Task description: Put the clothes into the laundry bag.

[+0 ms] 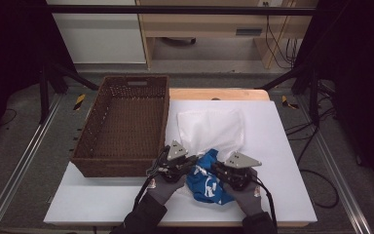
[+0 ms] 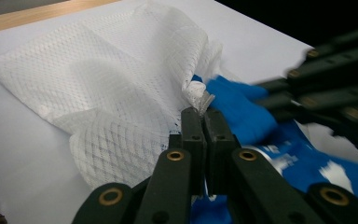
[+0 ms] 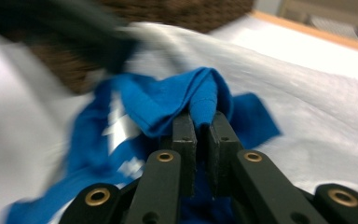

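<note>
Blue cloth (image 1: pixel 207 180) lies crumpled on the white counter (image 1: pixel 282 161) at about six o'clock from a white mesh bag (image 1: pixel 214 129), its upper edge touching the bag's open end. A brown woven basket (image 1: pixel 121 126) stands at nine o'clock from the bag, just beside it.

From the high view, the left claw (image 1: pixel 191 163) sits at the cloth's ten o'clock corner and the right claw (image 1: pixel 217 168) at its two o'clock side, both hands close together — but what each tip pinches is too small to read there.

The left gripper view settles one side: the left claw (image 2: pixel 204 112) has its jaws pressed together on a thin edge of the mesh bag (image 2: pixel 112 88), right where the bag's mouth meets the blue cloth (image 2: pixel 242 112). It also shows the bag's netted weave and the other gripper, blurred, at three o'clock.

The right gripper view settles the other: the right claw (image 3: pixel 200 122) is clamped on a raised fold of the blue cloth (image 3: pixel 186 95) — the fold stands up between the two black jaws. White print on the cloth shows at nine o'clock from the tips, the mesh bag (image 3: pixel 284 79) spreads behind, and the basket (image 3: pixel 186 14) lies at twelve o'clock. This view is blurred at its left side.
</note>
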The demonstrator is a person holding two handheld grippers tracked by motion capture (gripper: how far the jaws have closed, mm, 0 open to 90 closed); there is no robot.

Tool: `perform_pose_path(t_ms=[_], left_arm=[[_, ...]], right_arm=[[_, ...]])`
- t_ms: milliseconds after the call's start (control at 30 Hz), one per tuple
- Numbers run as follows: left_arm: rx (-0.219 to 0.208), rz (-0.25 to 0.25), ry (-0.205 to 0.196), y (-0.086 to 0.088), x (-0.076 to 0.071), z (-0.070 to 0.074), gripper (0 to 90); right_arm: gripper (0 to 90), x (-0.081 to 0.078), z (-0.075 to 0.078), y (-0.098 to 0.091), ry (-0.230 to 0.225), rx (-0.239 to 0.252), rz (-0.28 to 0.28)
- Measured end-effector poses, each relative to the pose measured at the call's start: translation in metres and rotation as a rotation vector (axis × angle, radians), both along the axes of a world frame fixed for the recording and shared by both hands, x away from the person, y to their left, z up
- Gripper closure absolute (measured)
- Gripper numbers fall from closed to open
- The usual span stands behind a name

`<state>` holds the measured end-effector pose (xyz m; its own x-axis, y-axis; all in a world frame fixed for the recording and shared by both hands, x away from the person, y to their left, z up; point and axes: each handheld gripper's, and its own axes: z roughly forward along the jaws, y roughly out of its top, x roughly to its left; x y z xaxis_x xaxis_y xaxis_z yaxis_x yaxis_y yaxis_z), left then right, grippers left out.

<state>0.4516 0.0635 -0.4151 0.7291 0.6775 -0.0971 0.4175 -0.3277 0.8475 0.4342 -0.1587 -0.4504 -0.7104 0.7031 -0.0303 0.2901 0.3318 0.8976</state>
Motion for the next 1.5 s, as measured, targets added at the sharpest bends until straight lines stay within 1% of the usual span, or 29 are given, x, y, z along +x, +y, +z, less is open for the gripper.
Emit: perform_pose_path(t_ms=[67,133,167,233,300,367,400,433,500,567,633,700,733,800,833,867,900,933,1000,1067,1100,1167,1200,1233,1267,1300,1367,1433,1500], left_arm=[[0.001,-0.002,-0.006,-0.002,-0.001,0.003,88.6],[-0.001,-0.006,-0.02,-0.005,-0.002,0.006,88.5],[-0.012,-0.01,-0.027,-0.006,-0.003,0.008,88.6],[-0.016,-0.027,-0.048,-0.007,-0.007,0.01,88.6],[-0.012,-0.042,-0.058,-0.008,-0.01,0.011,88.6],[-0.01,-0.05,-0.056,-0.008,-0.012,0.01,88.6],[-0.01,-0.05,-0.056,-0.008,-0.012,0.01,88.6],[-0.003,-0.052,-0.05,-0.006,-0.014,0.006,88.6],[0.002,-0.049,-0.038,-0.004,-0.014,0.0,88.5],[0.003,-0.04,-0.025,-0.001,-0.012,-0.005,88.4],[-0.002,-0.035,-0.012,0.001,-0.011,-0.009,88.4],[-0.002,-0.032,-0.007,0.002,-0.01,-0.011,88.3],[-0.002,-0.033,-0.005,0.002,-0.01,-0.011,88.3],[0.002,-0.031,-0.007,0.0,-0.009,-0.012,88.3],[0.003,-0.031,-0.008,0.0,-0.009,-0.012,88.4],[0.006,-0.028,-0.012,-0.001,-0.009,-0.012,88.4],[0.007,-0.025,-0.012,-0.002,-0.008,-0.012,88.4],[0.003,-0.022,-0.01,-0.002,-0.007,-0.011,88.4],[0.004,-0.018,-0.013,-0.003,-0.007,-0.01,88.4],[-0.002,-0.015,-0.012,-0.003,-0.006,-0.01,88.4],[-0.004,-0.014,-0.012,-0.002,-0.006,-0.01,88.4],[-0.003,-0.015,-0.011,-0.003,-0.006,-0.01,88.4],[-0.004,-0.015,-0.012,-0.003,-0.006,-0.009,88.4],[-0.003,-0.017,-0.013,-0.003,-0.006,-0.009,88.5],[-0.003,-0.017,-0.013,-0.003,-0.006,-0.009,88.5],[-0.007,-0.019,-0.013,-0.003,-0.007,-0.008,88.5],[-0.01,-0.023,-0.017,-0.003,-0.008,-0.007,88.5],[-0.013,-0.026,-0.021,-0.003,-0.01,-0.006,88.5],[-0.017,-0.033,-0.025,-0.002,-0.012,-0.004,88.6]], right_arm=[[84.3,-0.009,0.0,0.005,-0.006,-0.001,0.034],[84.2,-0.009,-0.004,0.013,0.008,-0.027,0.049],[84.1,-0.006,-0.007,0.016,0.015,-0.04,0.04],[83.7,0.005,-0.013,0.021,0.045,-0.044,0.01],[82.9,0.017,-0.018,0.023,0.068,-0.054,-0.049],[80.9,0.026,-0.022,0.022,0.07,-0.071,-0.12],[80.9,0.026,-0.022,0.022,0.07,-0.071,-0.12],[74.9,0.031,-0.025,0.019,0.076,-0.079,-0.187],[69.8,0.031,-0.025,0.016,0.083,-0.082,-0.206],[66.3,0.026,-0.02,0.01,0.075,-0.077,-0.189],[62.7,0.016,-0.012,0.001,0.063,-0.026,-0.166],[60.1,0.006,-0.003,-0.011,0.047,0.016,-0.164],[58.7,0.001,0.001,-0.017,0.051,0.036,-0.157],[55.3,-0.006,0.006,-0.024,0.049,0.069,-0.135],[52.9,-0.01,0.007,-0.025,0.048,0.077,-0.122],[49.2,-0.012,0.006,-0.023,0.056,0.086,-0.1],[44.6,-0.012,0.004,-0.019,0.078,0.087,-0.079],[42.3,-0.012,0.0,-0.014,0.104,0.08,-0.062],[40.1,-0.009,-0.01,-0.002,0.141,0.052,-0.036],[41.9,-0.006,-0.021,0.007,0.169,-0.001,-0.044],[48.2,-0.004,-0.025,0.01,0.189,-0.014,-0.046],[62.1,0.0,-0.032,0.014,0.231,-0.022,-0.05],[70.0,0.001,-0.033,0.016,0.234,-0.023,-0.044],[77.8,0.002,-0.033,0.018,0.248,-0.014,-0.032],[77.8,0.002,-0.033,0.018,0.248,-0.014,-0.032],[82.0,0.002,-0.031,0.022,0.246,-0.035,-0.033],[83.2,0.003,-0.026,0.024,0.221,-0.03,-0.049],[83.3,0.007,-0.019,0.023,0.182,0.0,-0.086],[83.2,0.013,-0.015,0.024,0.137,0.006,-0.147]])
